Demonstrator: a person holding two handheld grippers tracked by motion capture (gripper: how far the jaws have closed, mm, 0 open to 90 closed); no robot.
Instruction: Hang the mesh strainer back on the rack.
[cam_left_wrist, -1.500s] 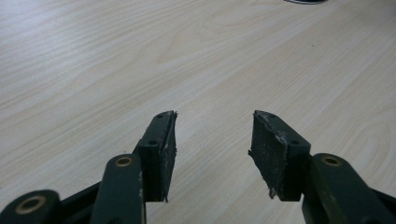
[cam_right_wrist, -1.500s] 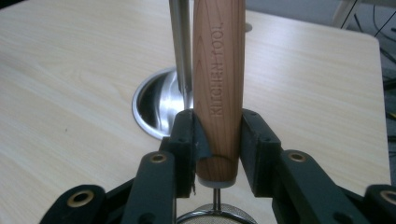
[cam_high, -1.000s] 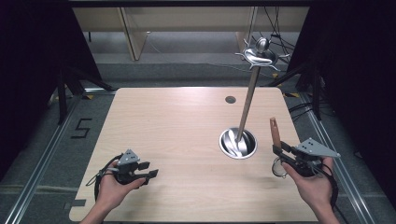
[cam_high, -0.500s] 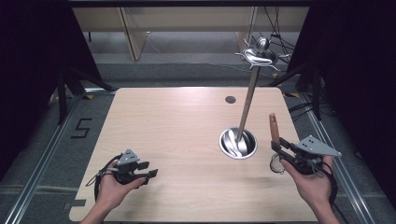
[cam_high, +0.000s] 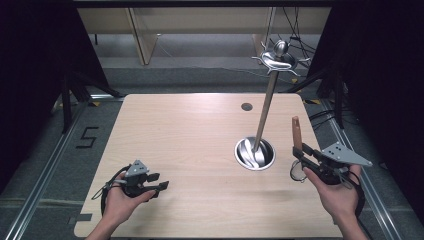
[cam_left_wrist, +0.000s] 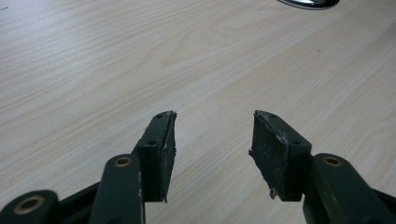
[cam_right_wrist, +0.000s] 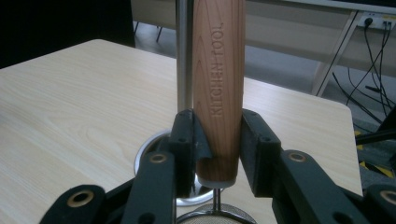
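Strainer: wooden handle (cam_right_wrist: 218, 79) stamped "KITCHEN TOOL", upright, clamped between the pads of the right claw (cam_right_wrist: 217, 154). Handle rises above the claw (cam_high: 298, 134); round wire mesh bowl (cam_right_wrist: 215, 217) hangs just below it on a thin metal stem.

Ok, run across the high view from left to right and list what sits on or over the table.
Left gripper → round steel base of the utensil stand → wooden-handled strainer → right gripper

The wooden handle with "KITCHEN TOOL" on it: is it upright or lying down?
Upright. The brown wooden handle rises straight from the right gripper, whose black jaws clamp its lower end; its mesh head hangs below.
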